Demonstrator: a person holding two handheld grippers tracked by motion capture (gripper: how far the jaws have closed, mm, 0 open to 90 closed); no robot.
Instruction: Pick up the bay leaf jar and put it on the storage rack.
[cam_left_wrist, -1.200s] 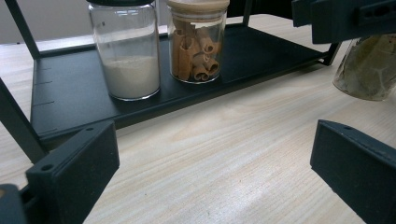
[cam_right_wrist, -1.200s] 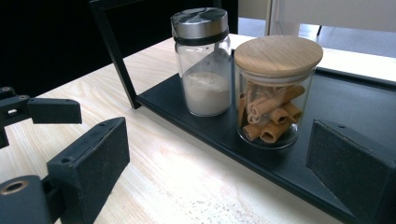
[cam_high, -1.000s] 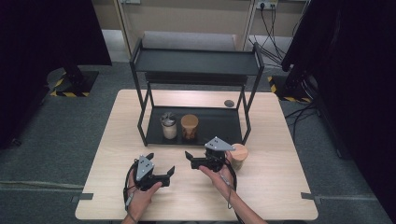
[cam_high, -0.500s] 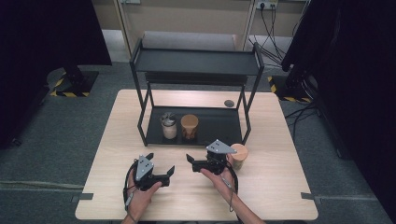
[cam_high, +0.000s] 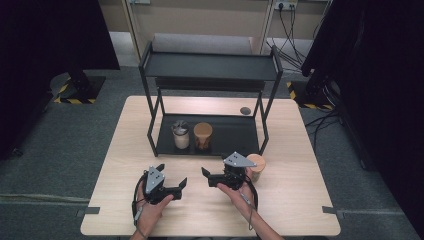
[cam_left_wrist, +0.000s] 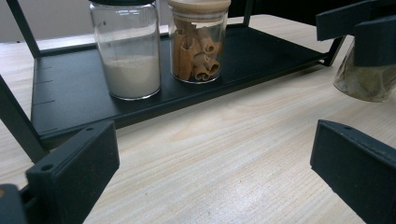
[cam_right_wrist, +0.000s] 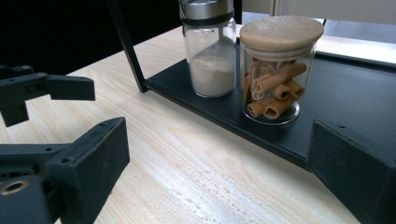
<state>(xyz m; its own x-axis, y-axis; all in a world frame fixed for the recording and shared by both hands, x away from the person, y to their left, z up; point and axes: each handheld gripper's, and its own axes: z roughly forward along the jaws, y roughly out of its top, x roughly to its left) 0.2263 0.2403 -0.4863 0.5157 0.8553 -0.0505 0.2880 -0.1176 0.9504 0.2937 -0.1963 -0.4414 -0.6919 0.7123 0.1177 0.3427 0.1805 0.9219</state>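
Both jaws wide, nothing held. Third jar (cam_high: 257, 164) sits on the bench (cam_high: 125, 150) just behind the right hand-held gripper (cam_high: 209, 177); left hand-held gripper (cam_high: 176, 186) idles. I'd swing right around, grab it mid-body, level.

Lab: taped floor (cam_high: 70, 100), bare test table (cam_high: 300, 210)

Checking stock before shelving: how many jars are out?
3: a powder jar and a cinnamon-stick jar on the rack's bottom shelf; a wooden-lidded jar on the table, beside the right gripper.

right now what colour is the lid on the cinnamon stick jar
Light wood, a pale tan. The cinnamon stick jar's lid shows best in the right gripper view.
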